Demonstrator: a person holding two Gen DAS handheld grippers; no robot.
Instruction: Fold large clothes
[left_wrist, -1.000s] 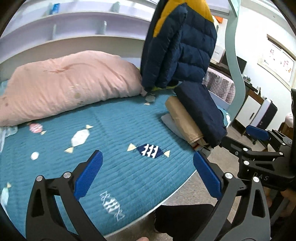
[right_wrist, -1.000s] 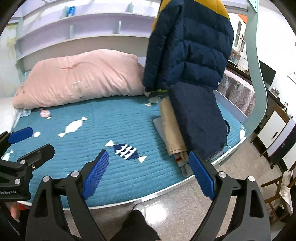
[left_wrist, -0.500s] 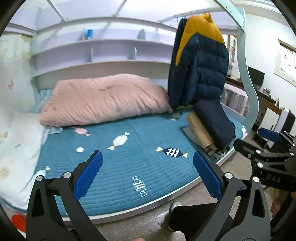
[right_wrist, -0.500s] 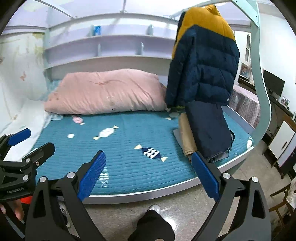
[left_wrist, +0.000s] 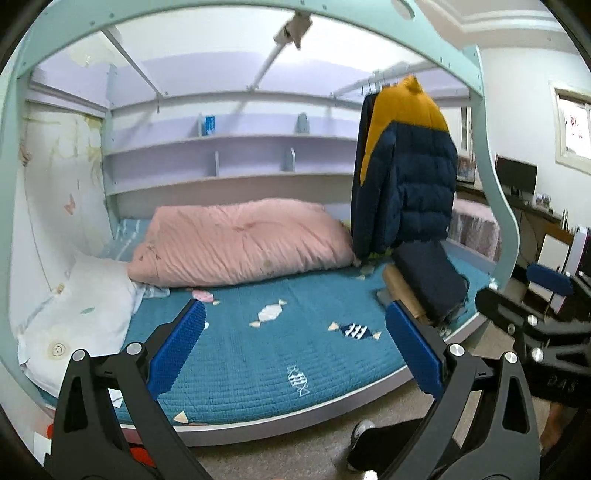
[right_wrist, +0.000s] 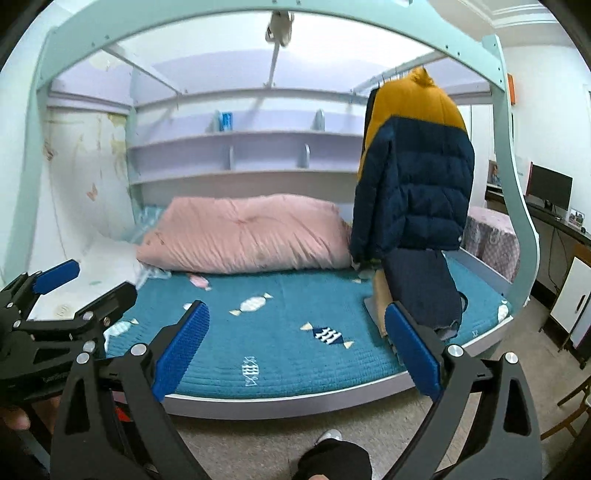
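Navy and mustard puffer jacket, hung from a rail at the bed's far right, well ahead of and above both tongs; below it a folded stack: dark navy garment over a tan piece, on the teal quilt. Left gripper and right gripper: blue-padded jaws spread wide, nothing between them. Pink duvet ahead, left of the jacket.

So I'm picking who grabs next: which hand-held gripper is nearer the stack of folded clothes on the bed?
Right. The right hand-held gripper is toward the bed's end with the stack of folded clothes; the left hand-held gripper is farther along, toward the white pillow. Neither touches it.
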